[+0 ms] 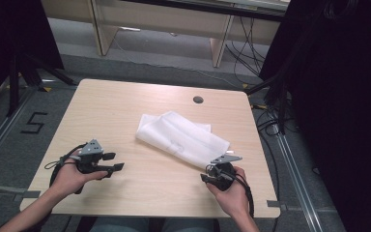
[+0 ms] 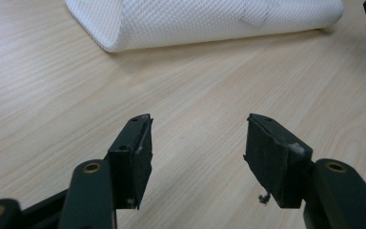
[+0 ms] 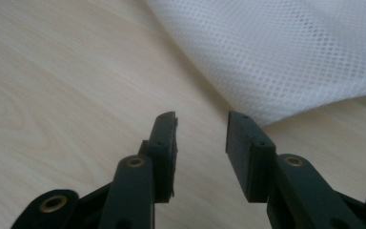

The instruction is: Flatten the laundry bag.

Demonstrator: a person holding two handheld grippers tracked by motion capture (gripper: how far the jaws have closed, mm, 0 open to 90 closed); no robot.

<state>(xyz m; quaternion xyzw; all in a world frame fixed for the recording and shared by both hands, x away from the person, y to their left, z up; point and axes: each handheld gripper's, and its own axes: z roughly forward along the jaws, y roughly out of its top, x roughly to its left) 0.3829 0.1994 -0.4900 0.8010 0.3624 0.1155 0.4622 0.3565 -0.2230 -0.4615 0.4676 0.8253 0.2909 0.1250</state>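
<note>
Nearest the camera, the left gripper (image 1: 112, 162) and right gripper (image 1: 211, 175) sit low over the table (image 1: 106, 111), both with jaws parted and nothing between them. A folded white mesh cloth (image 1: 181, 137) lies mid-table, its near corner just beside the right gripper. Bare wood stretches left of the cloth toward the table's front edge.

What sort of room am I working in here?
Probably a lab or recording workspace, not a home: a plain wooden table on grey floor with a taped number 5, black tripod legs, and loose cables behind.
</note>
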